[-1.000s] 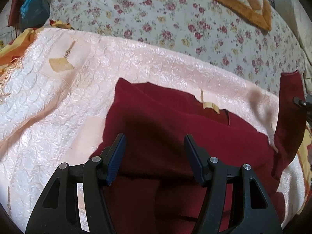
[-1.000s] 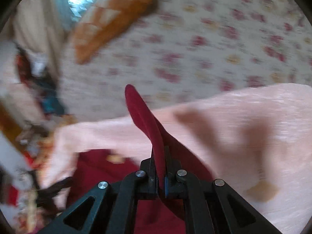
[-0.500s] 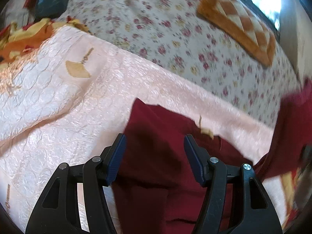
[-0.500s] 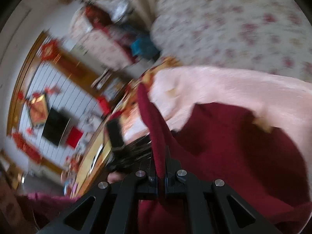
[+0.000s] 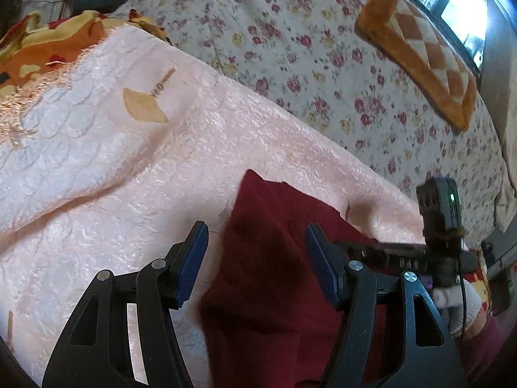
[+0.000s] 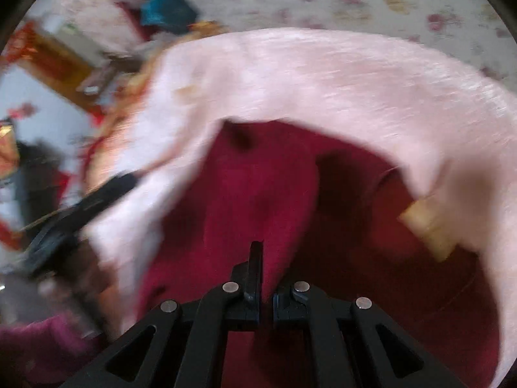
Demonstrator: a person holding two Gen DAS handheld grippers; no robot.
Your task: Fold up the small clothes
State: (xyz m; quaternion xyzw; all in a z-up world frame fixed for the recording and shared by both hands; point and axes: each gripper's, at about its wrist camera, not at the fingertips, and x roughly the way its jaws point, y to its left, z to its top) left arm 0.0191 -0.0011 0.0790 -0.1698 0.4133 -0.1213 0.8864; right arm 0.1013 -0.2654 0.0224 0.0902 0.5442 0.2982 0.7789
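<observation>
Across the pink quilted blanket (image 5: 226,148) that is covering the bed, the dark red garment (image 5: 268,258) is lying partly doubled over, one corner pointing up toward the flowered bedspread (image 5: 290,48). The left gripper (image 5: 255,258) is hovering over the near edge of the garment with its blue-padded fingers (image 5: 190,258) spread apart and grasping nothing, probably waiting to pin or take the fabric. The right gripper (image 6: 266,278) is reaching in over the cloth with its fingers clenched tight on a fold of the red fabric, seemingly carrying that part across to make a fold; the right wrist view is blurring. An orange checked cushion (image 5: 426,61) is resting on the bedspread near a bright window (image 5: 452,3), and cluttered room furnishings are showing beyond the bed.
</observation>
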